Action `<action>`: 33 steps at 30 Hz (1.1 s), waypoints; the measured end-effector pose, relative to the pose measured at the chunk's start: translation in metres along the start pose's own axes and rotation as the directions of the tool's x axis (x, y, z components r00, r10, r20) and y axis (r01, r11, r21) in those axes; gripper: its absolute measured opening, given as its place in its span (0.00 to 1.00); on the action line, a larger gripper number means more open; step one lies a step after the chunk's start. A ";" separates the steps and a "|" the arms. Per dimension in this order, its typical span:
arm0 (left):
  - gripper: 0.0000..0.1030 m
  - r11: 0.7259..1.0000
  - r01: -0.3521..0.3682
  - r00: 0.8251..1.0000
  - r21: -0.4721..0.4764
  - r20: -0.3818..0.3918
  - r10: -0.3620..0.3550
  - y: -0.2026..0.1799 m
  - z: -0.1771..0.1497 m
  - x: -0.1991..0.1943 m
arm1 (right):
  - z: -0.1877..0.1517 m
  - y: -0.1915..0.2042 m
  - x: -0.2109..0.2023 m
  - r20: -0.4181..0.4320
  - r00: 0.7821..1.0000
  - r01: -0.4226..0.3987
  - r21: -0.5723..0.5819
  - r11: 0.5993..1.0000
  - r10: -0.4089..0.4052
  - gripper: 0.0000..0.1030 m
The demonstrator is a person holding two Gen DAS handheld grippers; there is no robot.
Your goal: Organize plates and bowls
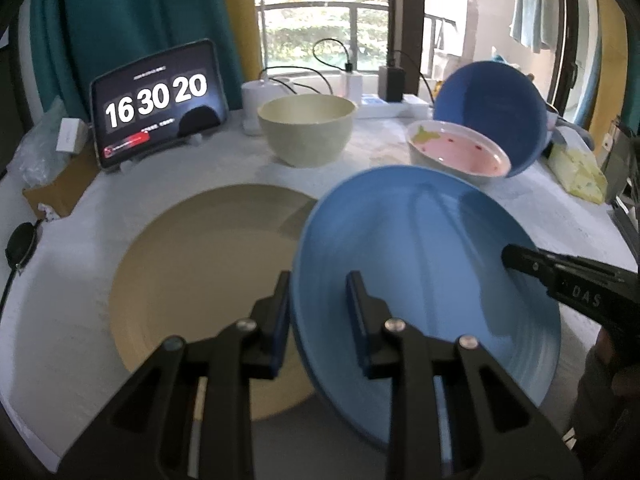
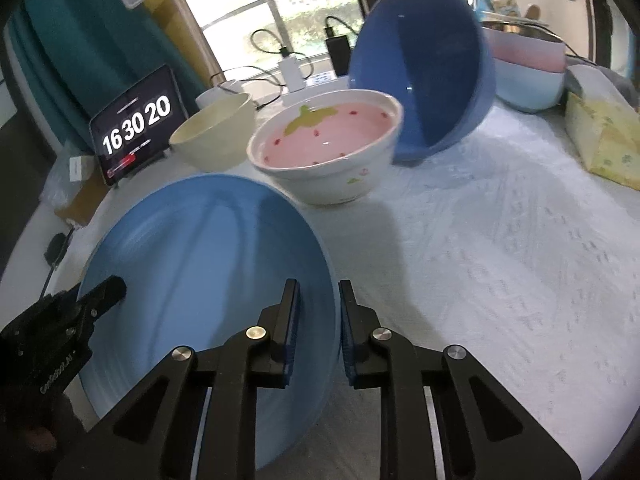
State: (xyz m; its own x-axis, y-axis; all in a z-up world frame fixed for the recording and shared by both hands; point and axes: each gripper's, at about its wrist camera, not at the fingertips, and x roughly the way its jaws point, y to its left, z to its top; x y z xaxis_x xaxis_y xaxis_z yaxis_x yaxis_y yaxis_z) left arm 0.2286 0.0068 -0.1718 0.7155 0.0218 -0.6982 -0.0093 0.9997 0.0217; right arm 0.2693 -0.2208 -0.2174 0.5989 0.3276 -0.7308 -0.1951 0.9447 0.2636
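A light blue plate (image 1: 420,264) is held tilted above the table, partly over a tan plate (image 1: 200,272) that lies flat. My left gripper (image 1: 320,312) straddles the blue plate's left rim; its jaws stand fairly wide around the rim. My right gripper (image 2: 318,320) is shut on the plate's right rim (image 2: 332,280); it shows in the left wrist view (image 1: 516,260). Behind stand a cream bowl (image 1: 306,128), a pink strawberry bowl (image 2: 324,144) and a dark blue bowl (image 2: 424,68) tipped on its side against it.
A tablet clock (image 1: 156,104) stands at the back left. Chargers and cables (image 1: 360,80) lie at the back. A yellow tissue pack (image 2: 604,140) and stacked pastel containers (image 2: 528,72) are at the right. A white cloth (image 2: 500,260) covers the table.
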 end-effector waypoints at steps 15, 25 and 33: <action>0.27 0.996 0.054 0.998 0.066 -0.049 -0.051 -0.053 0.000 0.004 | -0.006 -0.049 -0.025 0.021 0.999 0.043 0.091 0.995 -0.045 0.19; 0.29 0.995 0.069 0.993 0.078 -0.103 -0.061 -0.067 0.000 0.020 | -0.008 -0.058 -0.033 0.038 0.995 0.084 0.099 0.992 -0.088 0.19; 0.30 0.995 0.070 0.993 0.076 -0.099 -0.063 -0.064 0.000 0.017 | -0.006 -0.049 -0.032 0.042 0.991 0.128 0.067 0.989 -0.131 0.19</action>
State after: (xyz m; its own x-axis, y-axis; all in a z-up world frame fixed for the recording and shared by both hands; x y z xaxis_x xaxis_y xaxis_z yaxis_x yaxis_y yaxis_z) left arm 0.2408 -0.0567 -0.1850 0.6418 -0.0402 -0.7658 0.0941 0.9952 0.0266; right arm 0.2552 -0.2773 -0.2107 0.6512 0.2001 -0.7321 -0.0640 0.9757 0.2098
